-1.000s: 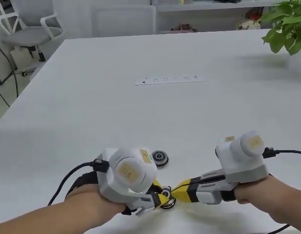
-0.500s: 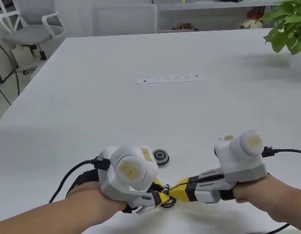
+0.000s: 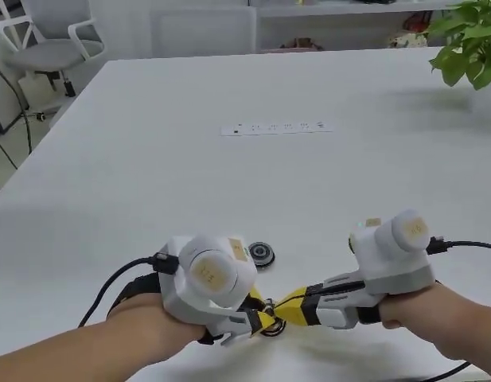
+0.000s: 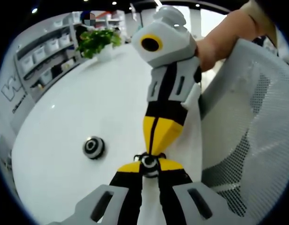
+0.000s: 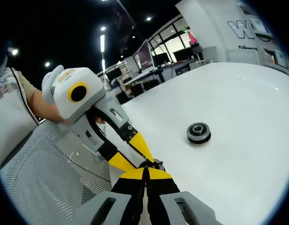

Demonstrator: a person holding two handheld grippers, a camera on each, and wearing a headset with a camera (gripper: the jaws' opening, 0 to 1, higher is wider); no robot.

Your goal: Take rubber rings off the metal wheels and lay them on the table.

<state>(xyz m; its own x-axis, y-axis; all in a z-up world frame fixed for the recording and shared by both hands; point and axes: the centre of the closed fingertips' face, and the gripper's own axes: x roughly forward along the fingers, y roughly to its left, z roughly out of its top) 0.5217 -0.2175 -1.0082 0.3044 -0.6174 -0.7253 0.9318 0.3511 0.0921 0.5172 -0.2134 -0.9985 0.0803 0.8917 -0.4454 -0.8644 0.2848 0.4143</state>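
A small metal wheel with a black rubber ring is pinched between the yellow tips of my left gripper, just above the table's near edge. My right gripper meets it head-on, jaws shut on the ring at the wheel's rim. In the head view the two grippers join tip to tip, the left gripper coming from the left and the right gripper from the right, with the wheel mostly hidden between them. A second wheel, still ringed, lies flat on the white table just beyond them.
A white power strip is set into the table's middle. A leafy plant stands at the far right corner and an office chair beyond the far left. A mesh chair back is close behind the grippers. Cables trail from both grippers.
Both grippers stay clamped at the same wheel near the table edge; they have only shifted a little. The second wheel has not moved.
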